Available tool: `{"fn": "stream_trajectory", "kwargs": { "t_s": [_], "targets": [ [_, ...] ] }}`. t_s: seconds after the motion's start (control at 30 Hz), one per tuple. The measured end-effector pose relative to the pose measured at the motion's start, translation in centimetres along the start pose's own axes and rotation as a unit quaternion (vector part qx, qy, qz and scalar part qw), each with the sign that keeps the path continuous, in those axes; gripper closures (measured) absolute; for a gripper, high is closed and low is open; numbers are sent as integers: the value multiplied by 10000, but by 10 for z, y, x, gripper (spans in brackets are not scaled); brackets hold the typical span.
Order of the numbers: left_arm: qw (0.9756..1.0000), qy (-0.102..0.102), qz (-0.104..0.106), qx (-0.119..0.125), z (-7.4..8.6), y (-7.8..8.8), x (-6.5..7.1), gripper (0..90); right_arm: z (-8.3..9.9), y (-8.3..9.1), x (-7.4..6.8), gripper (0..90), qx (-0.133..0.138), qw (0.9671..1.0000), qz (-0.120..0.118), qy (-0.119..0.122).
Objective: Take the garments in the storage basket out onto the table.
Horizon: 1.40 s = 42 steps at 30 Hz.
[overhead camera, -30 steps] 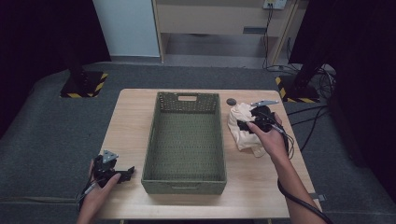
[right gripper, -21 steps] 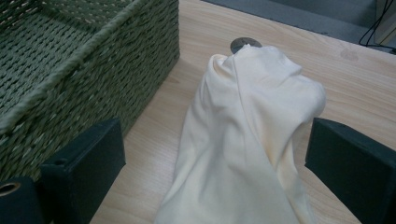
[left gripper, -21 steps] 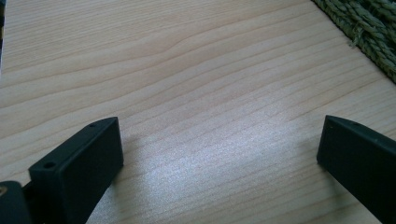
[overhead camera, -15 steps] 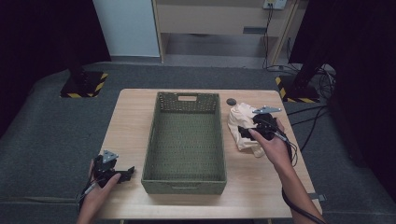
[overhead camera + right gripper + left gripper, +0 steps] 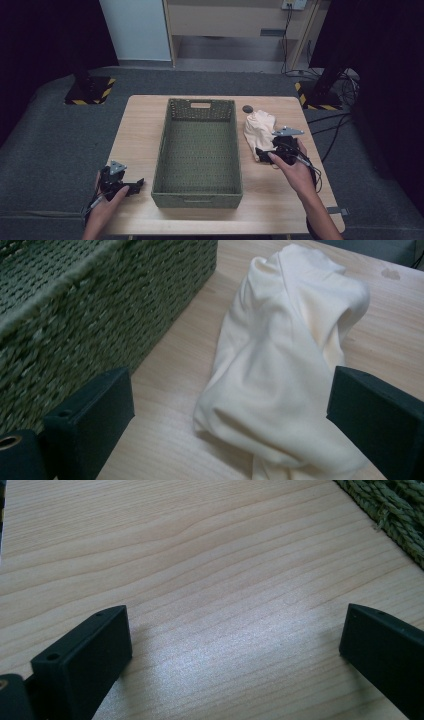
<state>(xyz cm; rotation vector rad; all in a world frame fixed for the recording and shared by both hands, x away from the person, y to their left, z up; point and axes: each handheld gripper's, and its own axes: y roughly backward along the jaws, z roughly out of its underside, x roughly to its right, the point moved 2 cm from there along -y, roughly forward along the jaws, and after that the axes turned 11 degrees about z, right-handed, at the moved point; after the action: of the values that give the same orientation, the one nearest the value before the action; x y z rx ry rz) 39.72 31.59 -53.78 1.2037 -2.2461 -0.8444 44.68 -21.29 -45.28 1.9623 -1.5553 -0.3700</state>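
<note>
A crumpled cream cloth lies on the wooden table, just right of a green woven basket. My right gripper hovers over the cloth's near end, open, jaws spread on either side of the cloth without closing on it. The basket's wall fills the upper left of the right gripper view. My left gripper rests low at the table's near left corner, open, with bare wood between its jaws. The basket's edge lies at its upper right.
A small dark round object sits on the table beyond the cloth. The basket's inside holds nothing. Past the table stand a wooden cabinet, stand bases with yellow-black stripes, and cables on the grey floor.
My right gripper has drawn back toward the table's near side, from over the cloth's middle to its near end. The cloth now lies flatter and longer. The left gripper has stayed still.
</note>
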Motion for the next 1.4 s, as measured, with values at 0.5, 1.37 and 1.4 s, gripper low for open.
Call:
{"fn": "stream_trajectory", "kwargs": {
  "t_s": [0.5,1.37,1.4],
  "targets": [
    [10000,2,-4,1,0,0,0,0,34,7,-12,47,-77,9998,-169,-33],
    [10000,3,-4,1,0,0,0,0,76,6,-36,43,-314,9987,-405,-5],
    [10000,3,-4,2,0,0,0,0,78,6,-37,43,-324,9986,-422,4]
  ]
}}
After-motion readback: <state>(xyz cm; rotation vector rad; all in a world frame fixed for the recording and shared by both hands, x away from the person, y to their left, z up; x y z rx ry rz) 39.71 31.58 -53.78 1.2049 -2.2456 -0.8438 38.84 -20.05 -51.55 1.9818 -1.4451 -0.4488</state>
